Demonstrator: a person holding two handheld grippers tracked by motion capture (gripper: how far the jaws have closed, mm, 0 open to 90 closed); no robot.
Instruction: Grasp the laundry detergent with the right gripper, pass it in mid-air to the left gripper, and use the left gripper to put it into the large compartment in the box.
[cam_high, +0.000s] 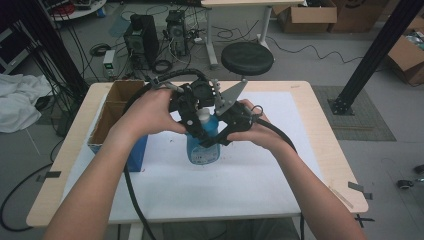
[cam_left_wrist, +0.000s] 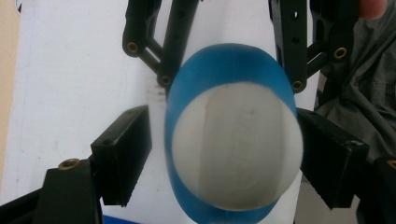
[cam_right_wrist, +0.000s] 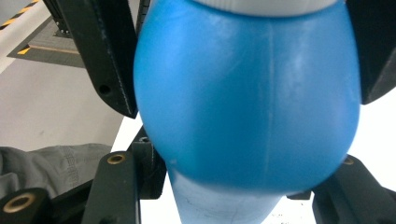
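White cap (cam_left_wrist: 236, 147) — left gripper (cam_left_wrist: 224, 154) open around it, we close squarely; blue bottle (cam_right_wrist: 247, 98) — right gripper (cam_right_wrist: 247, 186) clamped on its body, held steady.

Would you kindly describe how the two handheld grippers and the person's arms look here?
Both grippers are black: the left gripper and the right gripper have perforated linkage bars with brass-coloured rivets and blocky jaws. A thick black cable trails from the left one, and a grey three-cornered plate tops the right. The forearms are bare, without sleeves.
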